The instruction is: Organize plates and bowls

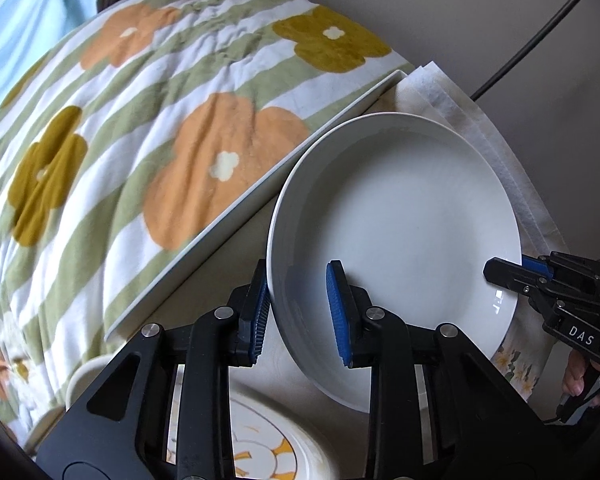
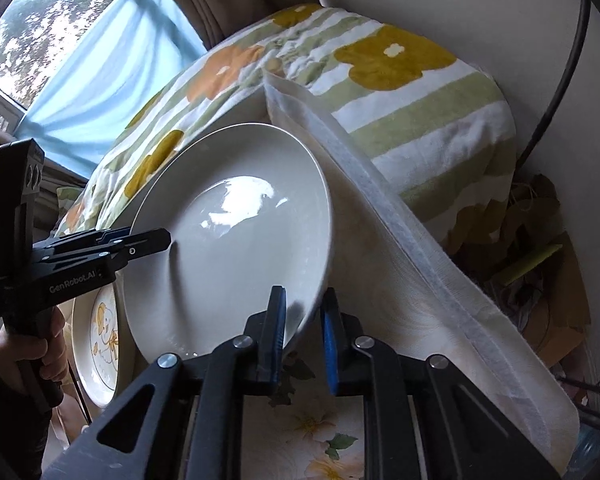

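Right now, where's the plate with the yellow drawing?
The illustrated plate lies low by the left gripper, beneath the white bowl. The right wrist view shows it lower left.

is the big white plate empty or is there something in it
Empty. The white plate shows a bare glossy inside with only window glare in both views; the left gripper and right gripper straddle its rim.

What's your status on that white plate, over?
Left gripper and right gripper both straddle white plate rim, opposite sides. Patterned plate below. Nothing blocking.
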